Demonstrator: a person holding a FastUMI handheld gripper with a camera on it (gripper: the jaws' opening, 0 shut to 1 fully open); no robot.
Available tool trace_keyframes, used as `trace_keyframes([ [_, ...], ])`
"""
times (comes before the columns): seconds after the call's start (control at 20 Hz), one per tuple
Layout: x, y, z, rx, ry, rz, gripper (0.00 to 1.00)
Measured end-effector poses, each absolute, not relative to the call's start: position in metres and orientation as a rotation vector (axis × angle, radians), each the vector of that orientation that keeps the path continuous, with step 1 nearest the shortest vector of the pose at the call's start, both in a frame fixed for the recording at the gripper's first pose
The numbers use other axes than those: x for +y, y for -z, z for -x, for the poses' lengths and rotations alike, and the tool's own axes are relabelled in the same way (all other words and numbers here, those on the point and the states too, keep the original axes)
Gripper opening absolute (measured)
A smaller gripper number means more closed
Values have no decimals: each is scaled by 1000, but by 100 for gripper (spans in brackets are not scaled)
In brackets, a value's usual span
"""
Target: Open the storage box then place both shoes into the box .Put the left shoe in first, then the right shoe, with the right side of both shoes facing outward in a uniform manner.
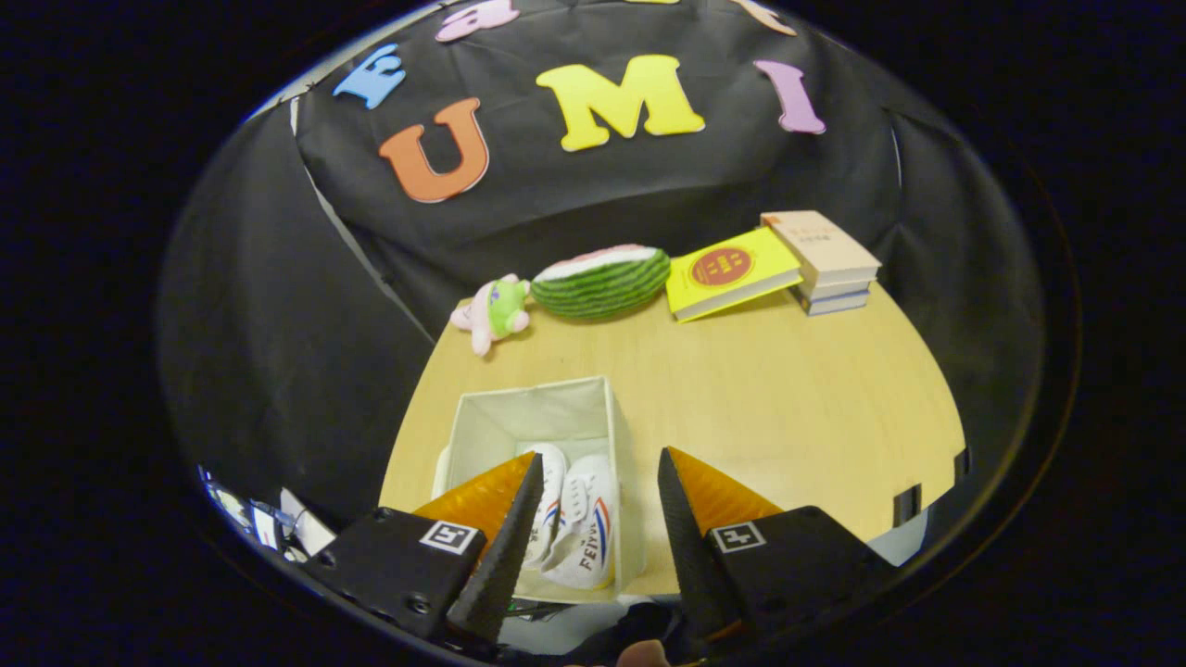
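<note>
Hovered above the near end of the table (797, 408), the tool (598, 519) spread wide, fingers gripping nothing. Seen between the fingers and just below them: the storage box (519, 417), lid off, with both shoes (574, 528) lying side by side inside, white with striped sides. Looked as though the placing was done, or all but done; the step in hand judged to be the release and the withdrawal. Best carried out by lifting straight up and back, keeping the spread fingers clear of the box's soft walls, so as not to snag a rim and drag the box or tip a shoe. Worth checking too, before leaving, that both shoes faced the same way; could not be told for certain from here which side faced outward. Well beyond, at the far edge: a plush toy (491, 310), a watermelon cushion (602, 281), a yellow book (732, 271) and a stack of books (827, 264), none in the way.
</note>
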State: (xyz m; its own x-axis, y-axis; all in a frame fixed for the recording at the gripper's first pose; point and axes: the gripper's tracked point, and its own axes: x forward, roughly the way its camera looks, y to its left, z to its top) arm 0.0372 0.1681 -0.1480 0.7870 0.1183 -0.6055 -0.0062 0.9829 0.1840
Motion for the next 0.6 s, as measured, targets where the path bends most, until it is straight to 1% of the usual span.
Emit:
trace_keyframes([
  [0.15,133,110,-35,508,-2,-120,78],
  [0.35,98,67,-27,321,70,-79,82],
  [0.45,84,50,-24,233,109,-56,91],
  [0.55,76,38,-11,202,123,-52,100],
  [0.6,73,38,-8,195,125,-55,100],
])
